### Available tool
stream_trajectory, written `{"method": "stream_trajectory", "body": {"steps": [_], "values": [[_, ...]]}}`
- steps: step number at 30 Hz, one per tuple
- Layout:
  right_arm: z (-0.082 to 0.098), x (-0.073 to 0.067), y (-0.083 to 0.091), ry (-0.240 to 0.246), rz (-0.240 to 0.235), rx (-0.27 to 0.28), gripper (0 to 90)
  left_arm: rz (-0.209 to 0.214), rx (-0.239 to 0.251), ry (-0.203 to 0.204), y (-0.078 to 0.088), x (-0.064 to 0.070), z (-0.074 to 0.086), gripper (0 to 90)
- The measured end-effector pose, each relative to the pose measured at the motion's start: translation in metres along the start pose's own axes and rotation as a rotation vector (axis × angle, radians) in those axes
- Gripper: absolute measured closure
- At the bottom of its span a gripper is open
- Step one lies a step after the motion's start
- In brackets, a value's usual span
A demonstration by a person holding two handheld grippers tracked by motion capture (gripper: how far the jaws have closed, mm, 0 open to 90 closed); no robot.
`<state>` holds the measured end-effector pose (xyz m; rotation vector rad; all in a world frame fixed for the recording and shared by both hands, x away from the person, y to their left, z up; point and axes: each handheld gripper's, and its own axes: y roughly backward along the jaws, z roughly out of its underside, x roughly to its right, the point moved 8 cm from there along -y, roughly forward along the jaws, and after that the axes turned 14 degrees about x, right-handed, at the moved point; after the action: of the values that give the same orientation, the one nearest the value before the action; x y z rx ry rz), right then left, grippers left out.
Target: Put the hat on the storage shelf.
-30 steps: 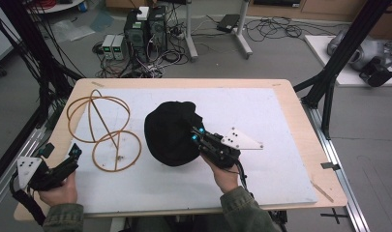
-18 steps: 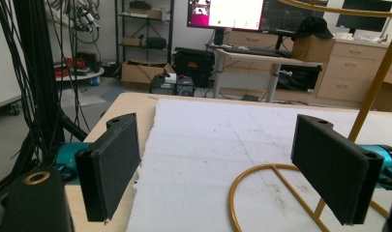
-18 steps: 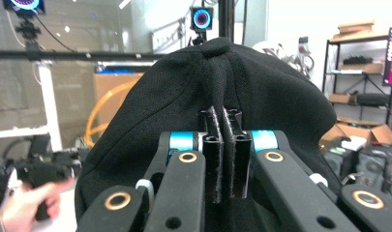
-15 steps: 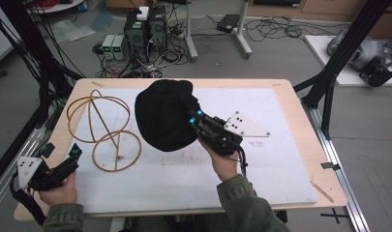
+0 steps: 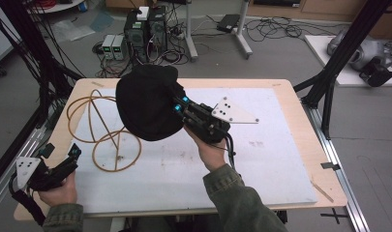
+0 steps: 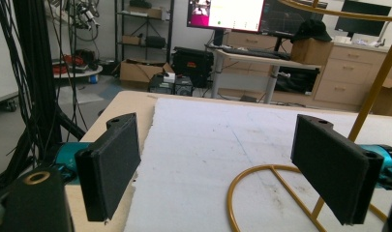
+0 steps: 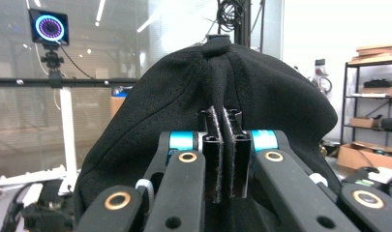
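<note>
A black cap (image 5: 147, 102) hangs in the air above the table's middle, held by my right gripper (image 5: 178, 104), which is shut on its fabric. In the right gripper view the cap (image 7: 208, 106) bulges just past the closed jaws of the right gripper (image 7: 222, 121). A yellow wire stand (image 5: 106, 128) made of rings sits on the white mat at the left. My left gripper (image 5: 60, 157) rests open near the table's front left corner. The left gripper (image 6: 222, 169) frames bare mat, with the stand's base ring (image 6: 280, 193) near its right jaw.
A white foam mat (image 5: 261, 145) covers most of the wooden table (image 5: 290, 96). Black frame posts (image 5: 329, 72) stand at the table's sides. Cables and computer boxes (image 5: 140, 29) lie on the floor beyond the far edge.
My right gripper has lifted the cap off the mat and carried it up and toward the far left, nearer the wire stand. The left gripper has stayed in place.
</note>
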<state>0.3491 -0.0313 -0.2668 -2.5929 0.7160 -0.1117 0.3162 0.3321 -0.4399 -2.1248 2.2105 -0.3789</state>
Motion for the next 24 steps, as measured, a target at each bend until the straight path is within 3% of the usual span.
{"method": "stream_trajectory", "body": {"steps": [12,19,24], "values": [[0.002,-0.011,-0.05,-0.044,-0.059,-0.008,88.2,-0.006,0.001,0.007,0.001,-0.001,0.0,17.9],[0.015,-0.026,-0.088,-0.077,-0.105,-0.053,88.2,-0.007,0.006,0.016,0.002,-0.003,-0.001,17.7],[0.024,-0.038,-0.107,-0.06,-0.137,-0.092,88.2,-0.002,0.011,0.024,0.002,-0.003,-0.001,17.7]]}}
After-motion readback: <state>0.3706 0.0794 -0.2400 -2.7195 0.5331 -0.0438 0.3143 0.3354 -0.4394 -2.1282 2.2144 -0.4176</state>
